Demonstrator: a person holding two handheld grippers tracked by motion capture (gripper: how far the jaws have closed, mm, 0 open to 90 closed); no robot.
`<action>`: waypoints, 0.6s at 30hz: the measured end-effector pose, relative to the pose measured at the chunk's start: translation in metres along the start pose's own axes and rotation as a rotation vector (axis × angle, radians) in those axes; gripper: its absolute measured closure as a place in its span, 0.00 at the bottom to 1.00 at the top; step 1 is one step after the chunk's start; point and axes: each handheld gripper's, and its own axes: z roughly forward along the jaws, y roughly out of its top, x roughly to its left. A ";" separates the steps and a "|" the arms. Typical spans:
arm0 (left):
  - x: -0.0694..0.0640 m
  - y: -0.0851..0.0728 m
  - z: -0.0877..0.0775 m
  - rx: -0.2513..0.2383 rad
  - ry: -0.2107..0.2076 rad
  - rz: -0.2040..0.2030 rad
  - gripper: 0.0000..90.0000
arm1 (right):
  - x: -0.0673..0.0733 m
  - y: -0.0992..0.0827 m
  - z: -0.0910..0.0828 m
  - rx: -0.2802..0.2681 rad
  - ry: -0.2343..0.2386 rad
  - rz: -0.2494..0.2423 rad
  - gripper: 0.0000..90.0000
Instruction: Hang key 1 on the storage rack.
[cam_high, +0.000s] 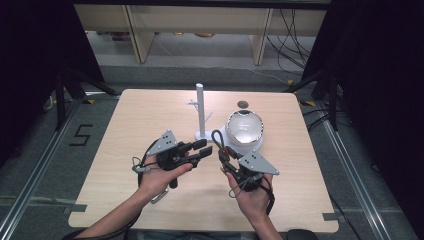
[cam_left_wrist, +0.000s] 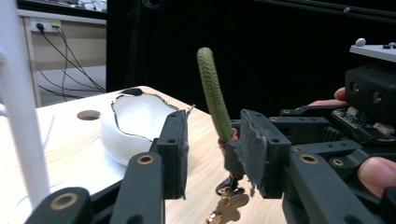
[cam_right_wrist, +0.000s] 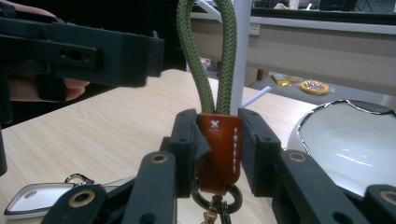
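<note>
We have the keychain (cam_right_wrist: 218, 154) pinched by its brown leather tab between the pads of the right gripper (cam_right_wrist: 217, 154), held above the wooden table (cam_high: 150, 115) in front of the white bowl (cam_high: 244, 131) and just right of the white peg stand (cam_high: 201, 112). Its green cord loop (cam_right_wrist: 209, 51) rises upright out of the tab, while a metal ring and small brass fittings hang below. The left gripper (cam_left_wrist: 212, 154) sits level beside it, jaws partly spread with nothing between the pads, the cord just beyond them. We judge the piece light; the woven loop looks soft yet stiff enough to hold its shape, so it may bend away if nudged. The leather tab is the firmest hold; for hanging, the loop must stay free.
</note>
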 end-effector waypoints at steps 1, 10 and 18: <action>0.000 0.000 0.000 0.000 0.000 0.000 0.70 | 0.000 0.000 0.000 0.000 0.000 0.000 0.77; 0.001 -0.001 0.009 0.017 -0.028 -0.038 0.75 | 0.006 -0.002 0.003 -0.001 0.022 -0.010 0.77; 0.005 -0.002 0.011 0.007 -0.039 -0.071 0.82 | 0.008 -0.002 0.004 0.009 0.024 -0.034 0.77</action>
